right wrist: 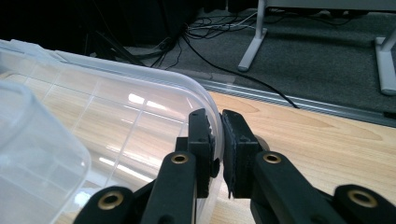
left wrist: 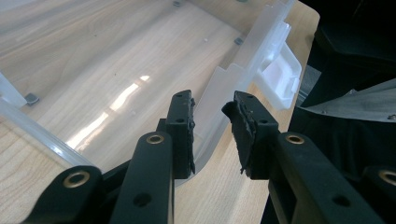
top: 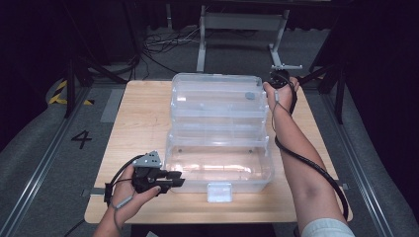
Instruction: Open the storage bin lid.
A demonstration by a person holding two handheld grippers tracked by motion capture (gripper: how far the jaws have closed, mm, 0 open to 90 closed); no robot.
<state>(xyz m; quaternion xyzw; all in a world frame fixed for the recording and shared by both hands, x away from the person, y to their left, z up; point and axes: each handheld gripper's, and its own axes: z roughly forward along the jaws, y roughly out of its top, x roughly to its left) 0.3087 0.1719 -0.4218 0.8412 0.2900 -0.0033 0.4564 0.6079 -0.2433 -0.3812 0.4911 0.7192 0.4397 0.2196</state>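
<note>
At the table's far right corner, the right gripper (right wrist: 218, 123) pinches the lid (top: 215, 94) rim. Near the front left corner, the left gripper (left wrist: 212, 109) straddles the box (top: 217, 170) wall, jaws apart, box lying lengthwise between them.

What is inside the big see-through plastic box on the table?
Nothing lies in the clear plastic box: through its floor you see only the wooden table. The raised clear lid looks bare too, though glare blurs parts.
</note>
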